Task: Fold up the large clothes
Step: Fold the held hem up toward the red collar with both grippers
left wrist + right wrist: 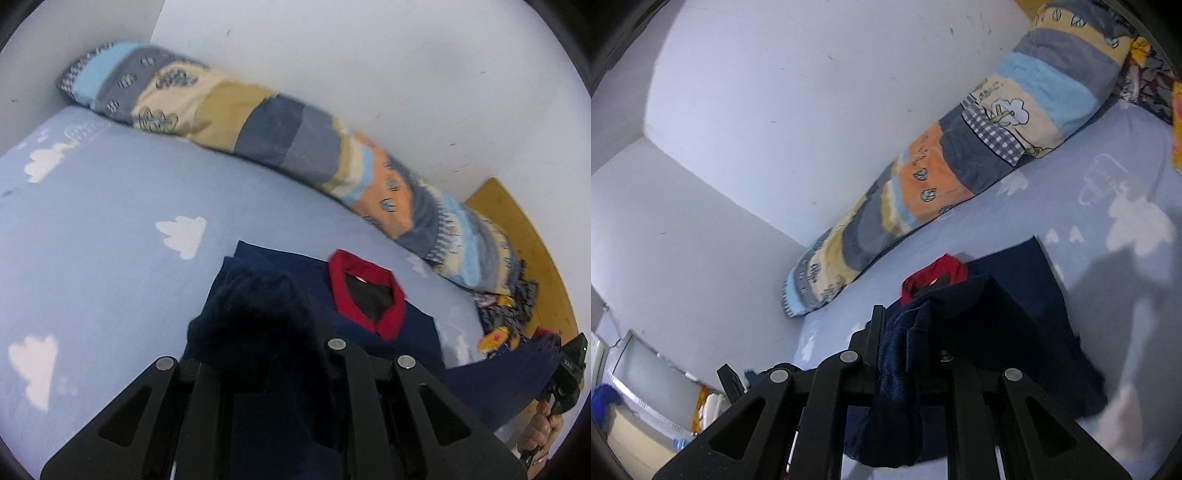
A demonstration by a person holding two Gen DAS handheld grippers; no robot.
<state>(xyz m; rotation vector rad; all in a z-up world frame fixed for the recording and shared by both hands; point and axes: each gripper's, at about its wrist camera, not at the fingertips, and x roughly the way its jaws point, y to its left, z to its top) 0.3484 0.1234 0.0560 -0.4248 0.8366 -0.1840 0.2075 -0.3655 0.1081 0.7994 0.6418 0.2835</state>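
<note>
A navy shirt (pixel 369 295) with a red collar (pixel 364 291) lies on the light blue bed sheet (pixel 110 229). My left gripper (pixel 266 332) is shut on a bunched fold of the navy fabric and holds it above the shirt. My right gripper (pixel 908 332) is shut on another bunch of the same shirt (pixel 1015 295), whose red collar (pixel 934 277) shows just beyond it. The right gripper and the hand holding it also show at the right edge of the left wrist view (pixel 565 373), with navy cloth stretched to it.
A long patchwork rolled quilt (pixel 295 140) lies along the white wall (pixel 369 55). Patterned clothes (pixel 506 314) are piled at the bed's right end by a wooden board (pixel 517 229). A window (pixel 646 373) shows at the lower left of the right wrist view.
</note>
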